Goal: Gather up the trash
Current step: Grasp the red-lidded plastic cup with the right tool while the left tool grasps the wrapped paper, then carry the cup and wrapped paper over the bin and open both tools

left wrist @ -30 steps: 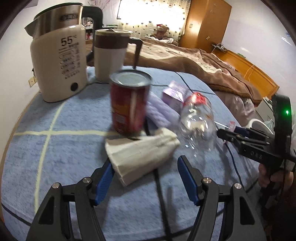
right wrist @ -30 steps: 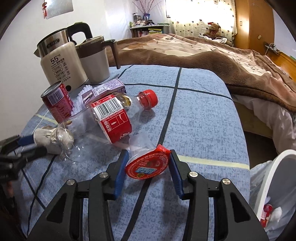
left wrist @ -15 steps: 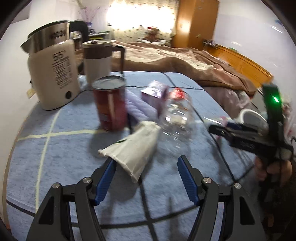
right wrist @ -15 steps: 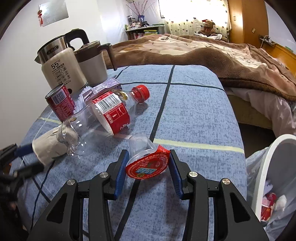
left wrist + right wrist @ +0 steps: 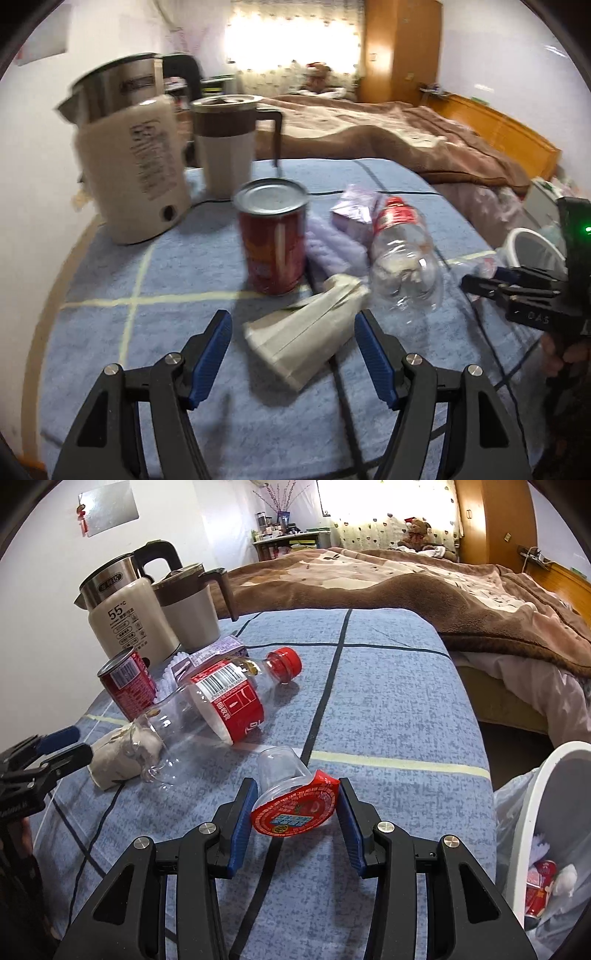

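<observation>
Clear cup [image 5: 284, 775] with red foil lid [image 5: 295, 806] sits between the right gripper [image 5: 295, 812] jaws, pinched at the lid rim, lifted off the blue cloth [image 5: 388, 709]. Crumpled paper cup [image 5: 306, 336] lies on the cloth between the left gripper [image 5: 293, 345] jaws, which stand spread, not touching it. Behind it: red can [image 5: 273, 236], plastic bottle [image 5: 404, 254]. White bin [image 5: 554, 812] off the bench's right edge.
</observation>
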The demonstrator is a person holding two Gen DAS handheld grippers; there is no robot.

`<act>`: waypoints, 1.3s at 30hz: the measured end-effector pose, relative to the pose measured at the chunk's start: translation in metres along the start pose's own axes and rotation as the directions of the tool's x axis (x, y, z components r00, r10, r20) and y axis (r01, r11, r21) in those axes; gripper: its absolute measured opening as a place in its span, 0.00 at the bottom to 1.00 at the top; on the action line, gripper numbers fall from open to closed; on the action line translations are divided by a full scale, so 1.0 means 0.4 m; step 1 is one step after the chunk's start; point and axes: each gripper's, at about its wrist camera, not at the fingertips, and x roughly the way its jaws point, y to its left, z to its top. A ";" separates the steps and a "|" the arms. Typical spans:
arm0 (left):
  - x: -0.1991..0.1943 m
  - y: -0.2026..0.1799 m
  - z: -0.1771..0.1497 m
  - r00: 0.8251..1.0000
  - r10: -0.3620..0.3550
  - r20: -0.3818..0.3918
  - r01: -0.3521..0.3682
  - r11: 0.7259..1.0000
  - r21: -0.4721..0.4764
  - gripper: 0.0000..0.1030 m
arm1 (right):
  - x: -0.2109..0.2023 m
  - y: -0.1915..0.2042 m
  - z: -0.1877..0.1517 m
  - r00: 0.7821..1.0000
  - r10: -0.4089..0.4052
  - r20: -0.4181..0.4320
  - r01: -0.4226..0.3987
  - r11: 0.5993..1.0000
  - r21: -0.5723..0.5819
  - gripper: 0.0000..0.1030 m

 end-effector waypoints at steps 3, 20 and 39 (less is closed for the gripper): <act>0.029 -0.032 0.002 0.999 -0.020 -0.027 0.022 0.998 0.065 0.69 | 0.003 -0.002 -0.003 1.000 0.001 -0.005 -0.001 1.000 0.006 0.43; 0.079 -0.059 -0.014 0.994 0.030 -0.103 -0.023 0.997 0.073 0.55 | 0.000 -0.003 -0.006 1.000 0.010 0.002 -0.010 1.000 0.012 0.43; 0.045 -0.107 -0.045 0.995 0.045 -0.091 -0.043 0.999 0.020 0.30 | -0.062 -0.015 -0.030 0.998 0.029 0.049 -0.031 0.999 0.034 0.43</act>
